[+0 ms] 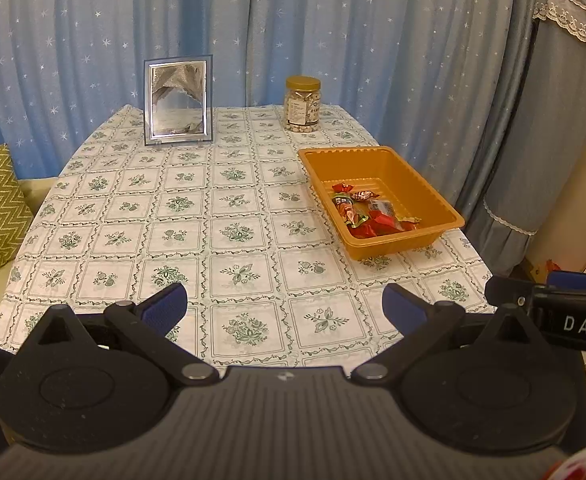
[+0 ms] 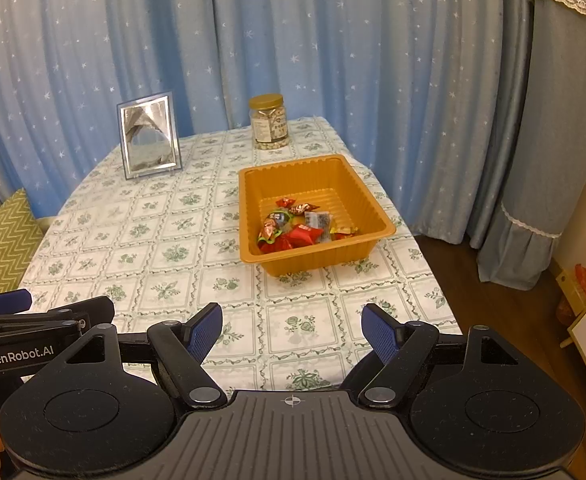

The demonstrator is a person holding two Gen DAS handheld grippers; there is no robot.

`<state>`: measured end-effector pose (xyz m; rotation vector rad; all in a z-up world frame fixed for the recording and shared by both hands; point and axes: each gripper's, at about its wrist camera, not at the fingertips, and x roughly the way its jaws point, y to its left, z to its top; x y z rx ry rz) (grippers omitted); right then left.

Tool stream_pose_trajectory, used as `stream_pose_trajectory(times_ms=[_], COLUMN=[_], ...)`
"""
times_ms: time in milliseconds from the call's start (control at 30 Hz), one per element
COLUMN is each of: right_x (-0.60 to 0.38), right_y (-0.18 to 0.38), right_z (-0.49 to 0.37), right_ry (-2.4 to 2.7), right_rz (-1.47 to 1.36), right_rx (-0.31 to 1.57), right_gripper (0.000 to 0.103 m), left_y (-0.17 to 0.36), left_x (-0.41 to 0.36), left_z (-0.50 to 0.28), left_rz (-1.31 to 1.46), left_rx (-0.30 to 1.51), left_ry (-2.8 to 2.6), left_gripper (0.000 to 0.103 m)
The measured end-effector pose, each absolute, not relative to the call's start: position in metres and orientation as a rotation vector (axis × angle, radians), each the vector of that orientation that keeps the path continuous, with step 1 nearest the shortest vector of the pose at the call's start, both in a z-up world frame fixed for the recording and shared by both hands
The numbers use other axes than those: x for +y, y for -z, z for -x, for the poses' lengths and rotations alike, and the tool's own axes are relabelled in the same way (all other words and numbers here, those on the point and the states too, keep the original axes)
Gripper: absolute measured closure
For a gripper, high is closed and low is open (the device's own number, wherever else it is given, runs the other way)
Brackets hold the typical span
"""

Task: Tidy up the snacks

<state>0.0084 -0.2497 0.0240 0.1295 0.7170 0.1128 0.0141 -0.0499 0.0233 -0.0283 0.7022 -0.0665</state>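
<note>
Looks basically done: candies (image 2: 301, 226) all sit in the orange tray (image 2: 253, 216) at right, surface (image 2: 153, 240) otherwise bare, both claws (image 1: 285, 310) (image 2: 292, 336) apart, empty.

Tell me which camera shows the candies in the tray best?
The right wrist view: the candies sit near mid-frame and you look down into the tray. In the left wrist view the candies lie off to the right, seen more from the side.
</note>
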Motion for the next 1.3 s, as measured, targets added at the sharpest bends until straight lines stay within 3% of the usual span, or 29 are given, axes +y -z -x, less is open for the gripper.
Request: stream_pose_trajectory(times_ms=[1300], right_x=[-0.25], right_y=[-0.024], right_z=[-0.0079], right_ry=[-0.112], right_rz=[-0.129], right_rx=[0.714], right_gripper=[0.027], left_y=[-0.0241], left_x=[-0.0526], left_z=[-0.0162], left_rz=[0.025], left_rx=[0.702], left_ry=[0.071], left_gripper=[0.0])
